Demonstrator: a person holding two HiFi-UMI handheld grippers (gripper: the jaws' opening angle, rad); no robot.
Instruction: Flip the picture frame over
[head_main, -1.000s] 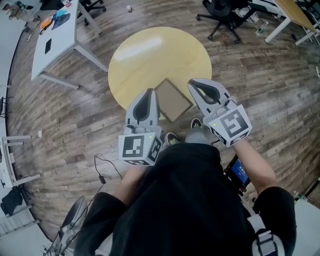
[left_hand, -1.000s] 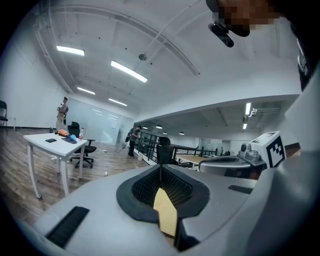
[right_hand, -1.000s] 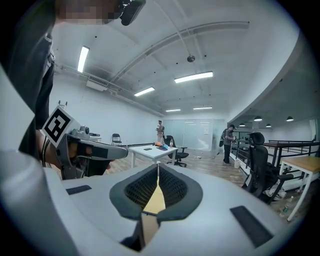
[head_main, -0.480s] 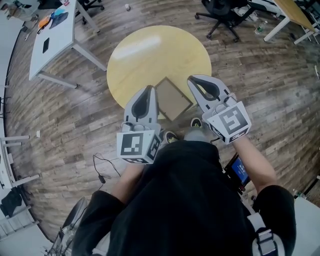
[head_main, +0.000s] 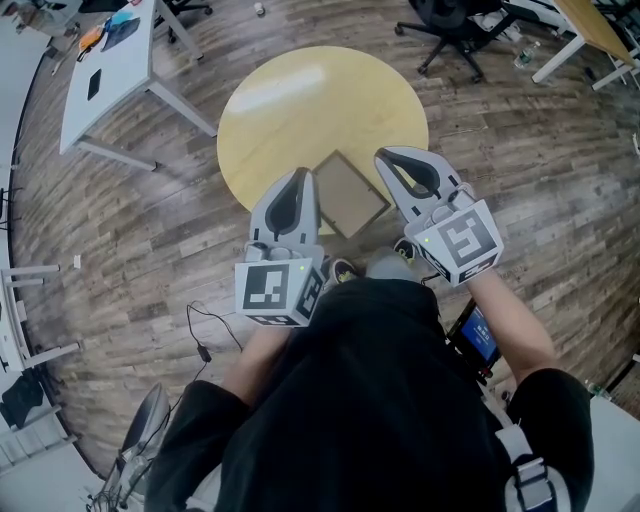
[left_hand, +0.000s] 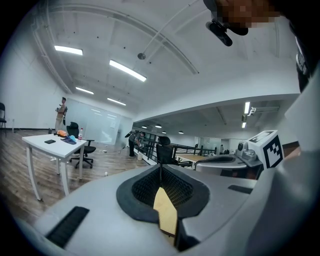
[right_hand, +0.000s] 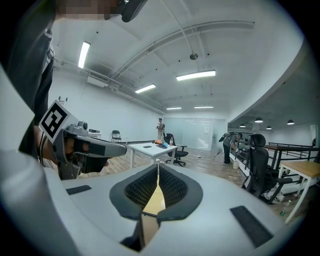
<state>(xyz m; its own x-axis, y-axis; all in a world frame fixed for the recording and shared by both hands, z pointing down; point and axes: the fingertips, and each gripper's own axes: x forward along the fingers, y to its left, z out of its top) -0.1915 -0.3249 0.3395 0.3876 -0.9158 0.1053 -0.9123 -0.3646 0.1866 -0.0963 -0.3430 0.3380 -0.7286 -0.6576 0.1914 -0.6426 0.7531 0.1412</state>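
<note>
Left gripper (head_main: 297, 180) and right gripper (head_main: 388, 160), seen from my head view, flank the picture frame (head_main: 350, 195), which lies flat by the near edge of the round yellow table (head_main: 300, 100). My left gripper view shows its jaws pressed together, empty. My right gripper view shows the same: jaws closed on nothing.

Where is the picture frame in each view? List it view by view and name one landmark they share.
Head view: the picture frame lies near the centre of the picture, at the near edge of the round yellow table.
Left gripper view: not in it; only a sliver of yellow tabletop shows.
Right gripper view: cannot be made out.
Shared landmark: the white table.
</note>
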